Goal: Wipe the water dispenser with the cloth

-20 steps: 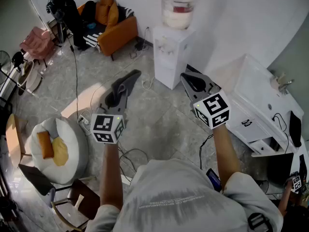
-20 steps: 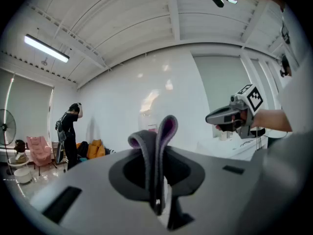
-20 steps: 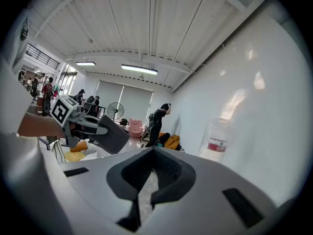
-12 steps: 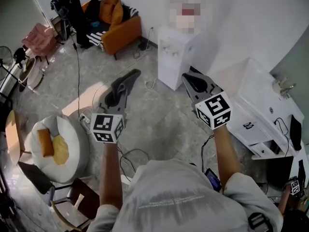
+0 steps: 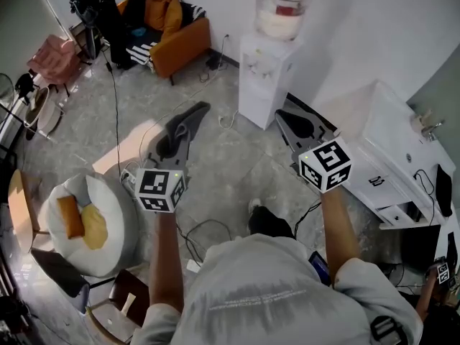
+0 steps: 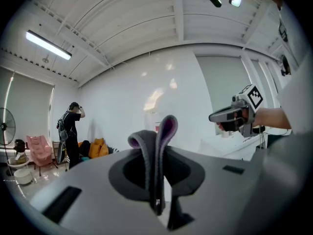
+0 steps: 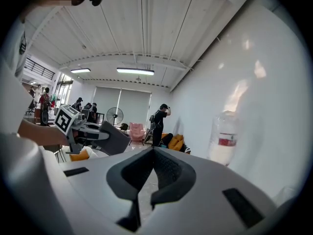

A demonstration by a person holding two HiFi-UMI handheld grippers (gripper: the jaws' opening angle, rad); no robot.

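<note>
The white water dispenser (image 5: 267, 77) stands against the far wall with a clear bottle (image 5: 282, 7) on top. My left gripper (image 5: 195, 111) points toward it from the left, shut on a grey cloth (image 6: 163, 131) with a purple inner face that folds upright between the jaws. The cloth hides most of the dispenser in the left gripper view. My right gripper (image 5: 282, 116) is held just short of the dispenser's right side, shut with nothing in it. The bottle (image 7: 223, 141) shows ahead and to the right of the right gripper (image 7: 153, 155).
A white cabinet (image 5: 392, 146) with a faucet stands at the right. An orange armchair (image 5: 180, 38) is at the back left, next to a standing person (image 5: 97, 6). A white beanbag (image 5: 86, 221) lies at the left. Cables (image 5: 194, 232) trail over the floor by my shoe (image 5: 269, 223).
The view has shifted toward the dispenser, and a shoe has come into sight below the grippers. The right gripper has moved slightly right. The left gripper still holds the cloth.
</note>
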